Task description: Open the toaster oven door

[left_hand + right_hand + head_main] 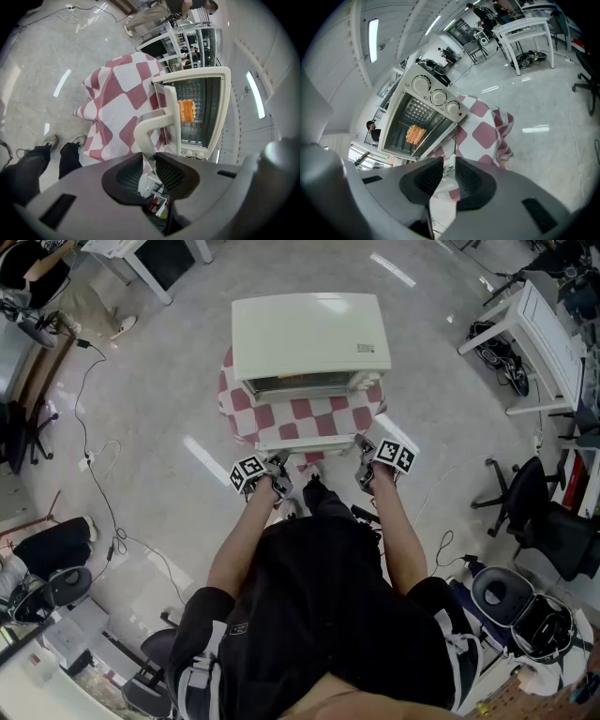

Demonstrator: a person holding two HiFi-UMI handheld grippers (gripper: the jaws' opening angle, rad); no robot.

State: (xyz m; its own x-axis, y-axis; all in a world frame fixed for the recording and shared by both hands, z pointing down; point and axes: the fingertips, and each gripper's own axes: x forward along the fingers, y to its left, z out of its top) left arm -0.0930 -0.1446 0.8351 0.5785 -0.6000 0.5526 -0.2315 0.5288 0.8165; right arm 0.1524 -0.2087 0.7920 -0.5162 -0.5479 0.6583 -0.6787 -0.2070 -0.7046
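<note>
A cream toaster oven (309, 334) stands on a small table under a red-and-white checked cloth (246, 413). Its glass door hangs open toward me, with the white door handle (307, 442) along the front edge. My left gripper (277, 470) is shut on the handle's left end (152, 126), the pads pressing on its white bar (149, 166). My right gripper (364, 457) holds the right end; a white piece of the handle sits pinched between its pads (449, 171). Inside the oven (426, 89) an orange piece of food (415, 134) lies on the rack.
White desks (539, 334) stand at the right and the top left. Office chairs (530, 512) are at the right, and cables (94, 456) trail over the floor at the left. A person (37, 277) sits at the top left. My own legs (42, 159) are close to the table.
</note>
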